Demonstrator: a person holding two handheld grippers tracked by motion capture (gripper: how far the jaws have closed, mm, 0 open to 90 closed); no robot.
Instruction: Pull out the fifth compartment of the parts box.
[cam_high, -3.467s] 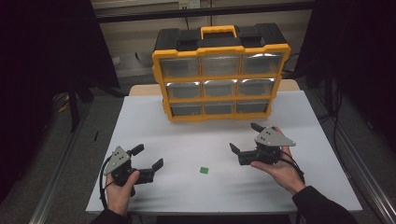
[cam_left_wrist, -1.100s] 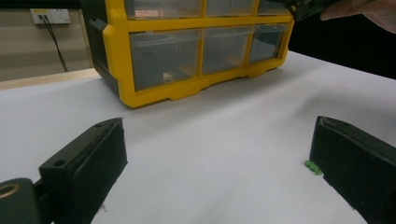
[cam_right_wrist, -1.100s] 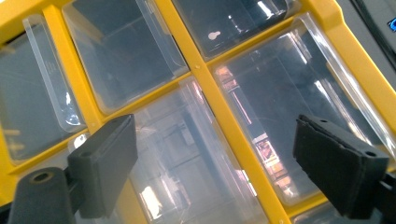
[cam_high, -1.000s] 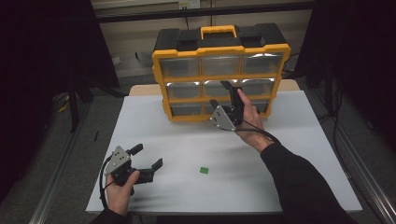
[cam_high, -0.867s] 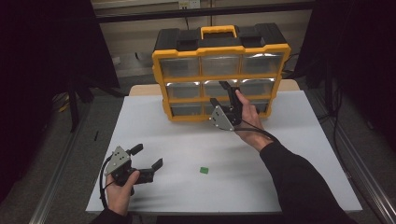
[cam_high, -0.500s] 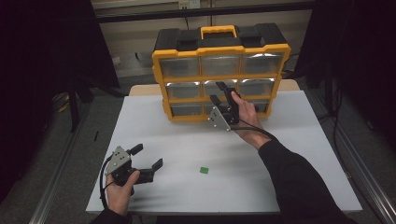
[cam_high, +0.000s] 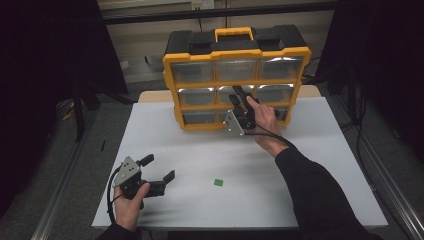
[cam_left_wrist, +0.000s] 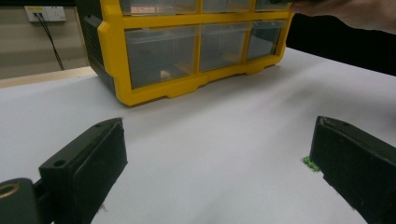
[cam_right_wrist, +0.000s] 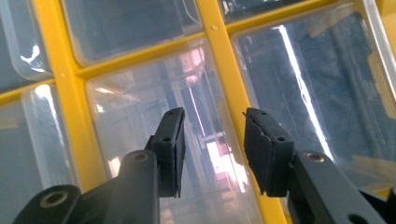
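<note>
The clear drawers (cam_right_wrist: 187, 154) of the yellow organizer (cam_high: 235, 80) are glare-streaked, their contents unreadable. The left gripper's own jaw covers part of the small green piece (cam_left_wrist: 309, 163). The person's body is cut off by the high view's bottom edge.

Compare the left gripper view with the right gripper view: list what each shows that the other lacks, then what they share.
Left gripper view alone: the white table, a small green piece by the wide-open left tool, a wall socket and the person's sleeve.

Right gripper view alone: the right tool, its jaws narrowly apart and holding nothing, close up to a yellow divider between clear drawer fronts.

Both: the yellow organizer with its clear drawers.
</note>
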